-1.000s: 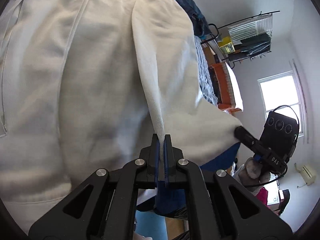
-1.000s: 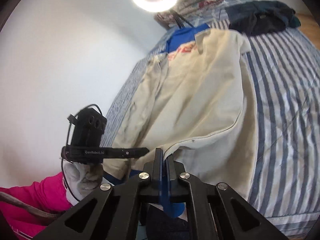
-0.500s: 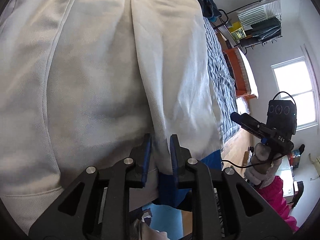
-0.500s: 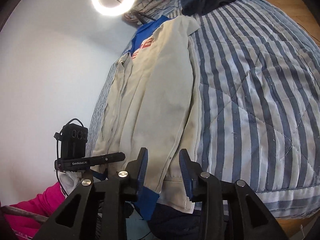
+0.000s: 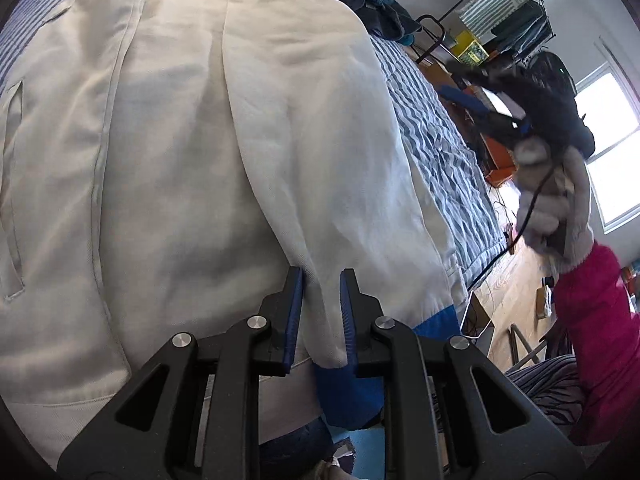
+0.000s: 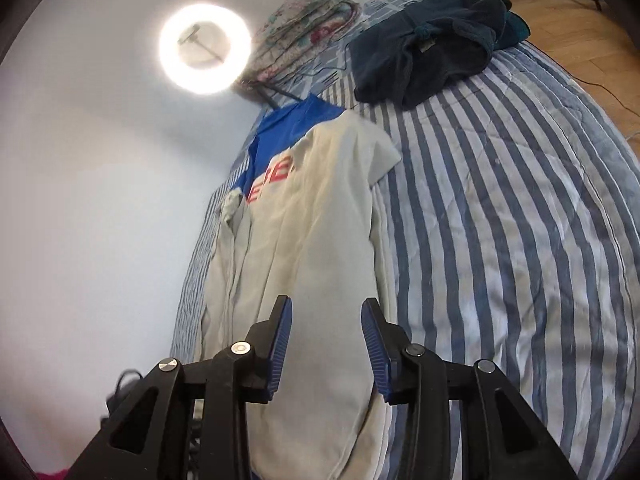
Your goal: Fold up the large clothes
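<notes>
A cream jacket (image 5: 192, 152) with a blue lining and red letters lies lengthwise on the striped bed, its right half folded over the middle. It also shows in the right wrist view (image 6: 304, 264). My left gripper (image 5: 320, 304) is open, its jaws on either side of the folded hem edge without pinching it. My right gripper (image 6: 326, 340) is open and empty just above the jacket's near end. The right gripper (image 5: 516, 120) appears blurred in the left wrist view, held off the bed's side.
A blue and white striped quilt (image 6: 500, 220) covers the bed. A dark navy garment (image 6: 428, 52) lies at the far end, beside a folded floral blanket (image 6: 308, 24) and a ring light (image 6: 204, 54). A clothes rack (image 5: 504, 20) stands beyond the bed.
Both grippers have let go of the jacket's edge and opened wider. The folded panel now rests on the jacket. The right gripper has drawn back and lifted away from the hem.
</notes>
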`<control>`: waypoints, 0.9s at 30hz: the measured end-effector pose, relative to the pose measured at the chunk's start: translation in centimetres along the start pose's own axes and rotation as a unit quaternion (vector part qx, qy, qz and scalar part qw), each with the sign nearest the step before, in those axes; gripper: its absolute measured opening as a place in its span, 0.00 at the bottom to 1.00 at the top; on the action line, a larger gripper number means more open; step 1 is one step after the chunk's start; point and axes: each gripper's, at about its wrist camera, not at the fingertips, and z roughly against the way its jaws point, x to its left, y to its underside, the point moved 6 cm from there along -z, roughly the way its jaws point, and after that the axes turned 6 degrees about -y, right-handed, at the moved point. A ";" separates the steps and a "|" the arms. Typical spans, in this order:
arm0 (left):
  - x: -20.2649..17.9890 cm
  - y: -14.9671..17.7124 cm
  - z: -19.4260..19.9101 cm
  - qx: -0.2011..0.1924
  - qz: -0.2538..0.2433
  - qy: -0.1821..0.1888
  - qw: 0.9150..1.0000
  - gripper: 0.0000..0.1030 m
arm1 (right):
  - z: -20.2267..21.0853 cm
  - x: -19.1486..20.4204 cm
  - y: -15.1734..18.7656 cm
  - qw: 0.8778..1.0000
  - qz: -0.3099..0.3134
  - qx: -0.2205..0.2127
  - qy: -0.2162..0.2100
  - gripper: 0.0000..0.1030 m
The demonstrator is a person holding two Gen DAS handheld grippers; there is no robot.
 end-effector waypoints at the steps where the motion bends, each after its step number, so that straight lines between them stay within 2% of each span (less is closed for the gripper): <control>1: 0.1 0.2 -0.3 0.005 -0.003 -0.003 1.000 0.16 | -0.6 -0.9 -1.3 1.000 -0.018 -0.007 -0.004 0.40; 4: 0.4 0.5 -1.4 0.022 -0.004 -0.002 1.000 0.16 | -2.5 -3.8 -4.8 0.997 -0.069 -0.029 0.000 0.41; 9: 0.5 0.3 -2.3 0.031 -0.007 0.000 0.999 0.16 | -6.4 -6.8 -9.1 0.991 -0.125 -0.051 -0.022 0.43; 12: 0.8 0.2 -2.5 0.036 0.000 0.009 0.999 0.16 | -8.3 -7.7 -10.4 0.991 -0.126 -0.050 -0.012 0.47; 19: 1.1 -0.1 -2.3 0.039 0.001 0.017 0.999 0.17 | -11.8 -6.5 -11.7 0.993 -0.104 -0.036 -0.033 0.47; 21: 0.9 0.0 -2.4 0.038 0.001 0.017 0.999 0.17 | -12.5 -5.7 -11.4 0.994 -0.093 -0.021 -0.046 0.27; 22: 0.8 0.0 -2.4 0.038 -0.001 0.017 0.999 0.17 | -12.5 -5.3 -11.4 0.995 -0.086 -0.016 -0.043 0.13; 23: 0.8 -0.1 -2.5 0.037 -0.003 0.016 0.999 0.17 | -12.4 -4.6 -11.5 0.997 -0.070 -0.016 -0.028 0.08; 25: 0.8 0.1 -2.5 0.035 -0.006 0.014 0.999 0.17 | -11.7 -2.7 -12.2 0.999 -0.024 -0.010 0.019 0.05; 27: 0.5 0.2 -2.6 0.034 -0.008 0.014 0.999 0.17 | -10.7 -0.2 -13.6 0.995 0.047 -0.002 0.093 0.05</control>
